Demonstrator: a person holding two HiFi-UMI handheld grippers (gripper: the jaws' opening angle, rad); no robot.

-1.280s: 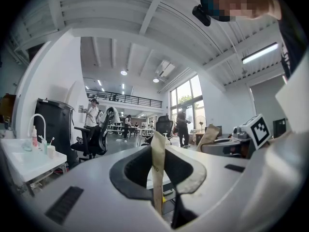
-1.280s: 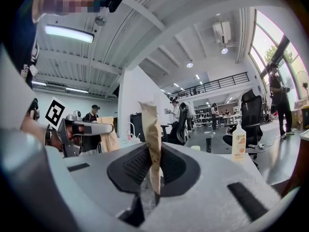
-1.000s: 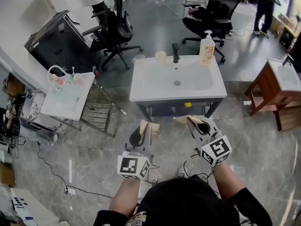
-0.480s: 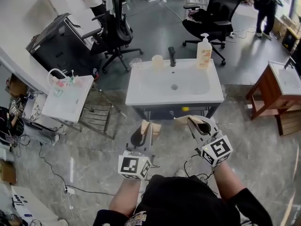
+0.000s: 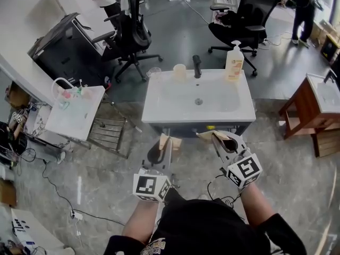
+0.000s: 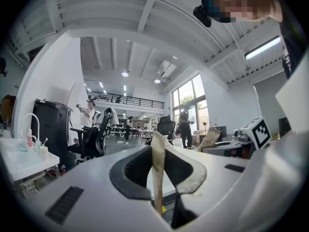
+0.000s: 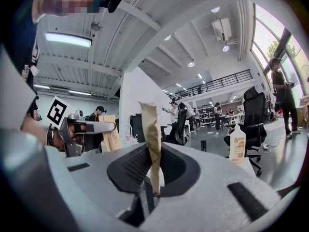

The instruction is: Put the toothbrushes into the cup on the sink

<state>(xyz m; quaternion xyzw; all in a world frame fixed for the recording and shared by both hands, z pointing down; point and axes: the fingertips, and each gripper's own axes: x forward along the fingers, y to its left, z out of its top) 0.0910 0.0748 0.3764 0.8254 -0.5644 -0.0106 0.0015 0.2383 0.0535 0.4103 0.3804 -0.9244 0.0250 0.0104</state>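
Since neither toothbrush is in the cup yet, task reads as zero of two placed, approach stage only.
Cup: pale, matte-looking cylinder, upright at the back edge of the sink, just left of the dark faucet. It looks empty, but it's too small to be sure. Left gripper jaws are clenched on the left sleeve, which is flat kraft paper, thin and creased, standing upright between the pads. Right gripper jaws are likewise clamped on the right sleeve, same paper, top end crumpled. I take both for wrapped toothbrushes, though no brush is visible. Both are held over the floor, short of the sink front and well apart from the cup. Sink: white, glossy, rectangular basin on a dark frame, with a pump soap bottle at back right. Remaining: carry in, drop both in the cup.
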